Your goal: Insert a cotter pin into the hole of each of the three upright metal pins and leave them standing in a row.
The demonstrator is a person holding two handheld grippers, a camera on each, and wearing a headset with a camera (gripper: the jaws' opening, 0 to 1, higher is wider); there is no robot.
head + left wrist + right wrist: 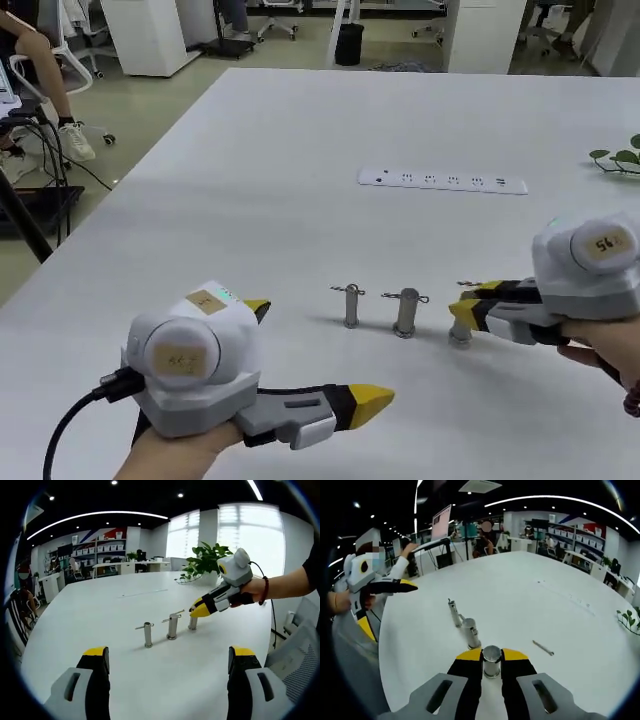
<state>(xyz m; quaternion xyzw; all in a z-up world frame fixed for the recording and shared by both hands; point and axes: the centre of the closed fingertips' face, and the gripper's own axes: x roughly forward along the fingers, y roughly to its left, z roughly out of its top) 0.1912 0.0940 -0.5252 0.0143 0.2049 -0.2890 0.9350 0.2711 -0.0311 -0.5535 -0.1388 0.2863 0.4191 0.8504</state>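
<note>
Three upright metal pins stand in a row on the white desk. The leftmost metal pin has a cotter pin through the hole near its top. The middle metal pin has a second cotter pin through its hole in the same way. The right tool pinches the rightmost metal pin between its yellow-tipped jaws, and that pin stands upright on the desk. A loose cotter pin lies flat on the desk near that tool, on its far side. The left tool is held at the near part of the desk, well apart from the row. Its jaws are spread wide and grip nothing. Farther back lies a white power strip, and green plant leaves show at the desk's right edge.
</note>
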